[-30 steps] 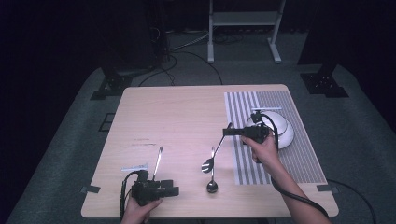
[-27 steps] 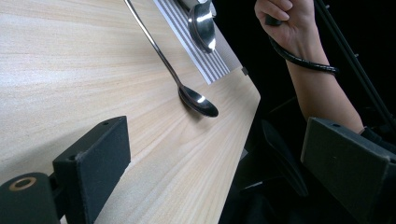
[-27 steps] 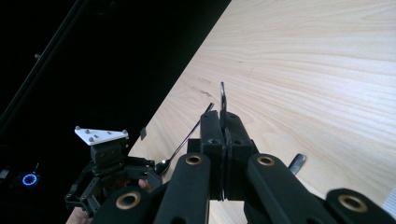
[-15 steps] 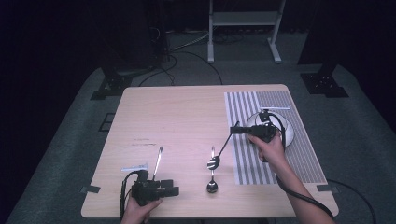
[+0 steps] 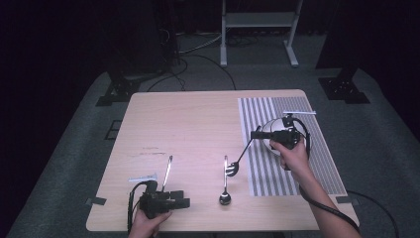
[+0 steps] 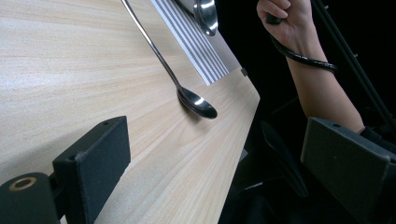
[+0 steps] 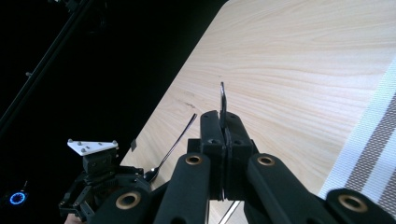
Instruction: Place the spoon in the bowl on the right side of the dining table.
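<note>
Right tongs (image 5: pixel 256 134) clamped shut, left tongs (image 5: pixel 185 203) agape, low.

I see a pale wooden tabletop (image 5: pixel 198 129) standing on grey carpet (image 5: pixel 74 163) in a dark room. Behind it, black cables (image 5: pixel 198 54) trail past a white metal stand (image 5: pixel 257 29) and black stand feet (image 5: pixel 119 91).

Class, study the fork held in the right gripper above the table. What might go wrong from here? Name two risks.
1. The right gripper pinches the fork only near the end of its thin handle, with the head hanging low. It may swivel or slip out.
2. The fork's head hangs close beside the handle of the spoon, so a careless move could knock the spoon.
</note>
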### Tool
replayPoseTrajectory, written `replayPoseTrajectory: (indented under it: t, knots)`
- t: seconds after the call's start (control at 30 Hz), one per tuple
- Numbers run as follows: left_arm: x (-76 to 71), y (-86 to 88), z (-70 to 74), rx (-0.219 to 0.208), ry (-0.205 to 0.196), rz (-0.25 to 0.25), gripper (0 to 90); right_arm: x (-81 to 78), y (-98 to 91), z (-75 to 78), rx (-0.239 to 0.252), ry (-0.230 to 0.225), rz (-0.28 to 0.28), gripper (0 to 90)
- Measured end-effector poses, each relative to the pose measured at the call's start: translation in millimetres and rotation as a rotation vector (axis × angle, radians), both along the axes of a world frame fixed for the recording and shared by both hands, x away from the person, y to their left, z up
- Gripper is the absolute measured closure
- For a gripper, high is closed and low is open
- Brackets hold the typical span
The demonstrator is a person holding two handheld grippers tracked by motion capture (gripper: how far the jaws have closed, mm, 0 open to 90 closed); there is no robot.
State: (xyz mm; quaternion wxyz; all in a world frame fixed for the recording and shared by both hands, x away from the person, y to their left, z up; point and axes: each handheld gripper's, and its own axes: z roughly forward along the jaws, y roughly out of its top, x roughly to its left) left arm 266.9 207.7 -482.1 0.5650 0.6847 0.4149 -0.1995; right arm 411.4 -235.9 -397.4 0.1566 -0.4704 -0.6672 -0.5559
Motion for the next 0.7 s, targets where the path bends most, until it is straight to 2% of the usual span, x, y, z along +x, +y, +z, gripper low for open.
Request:
replayPoseTrajectory:
  t: [0.7]
  knots:
    - [0.2,-0.4,0.1,0.000,-0.004,0.001,6.9,4.9,-37.3,4.1,-0.002,0.010,-0.099,88.9]
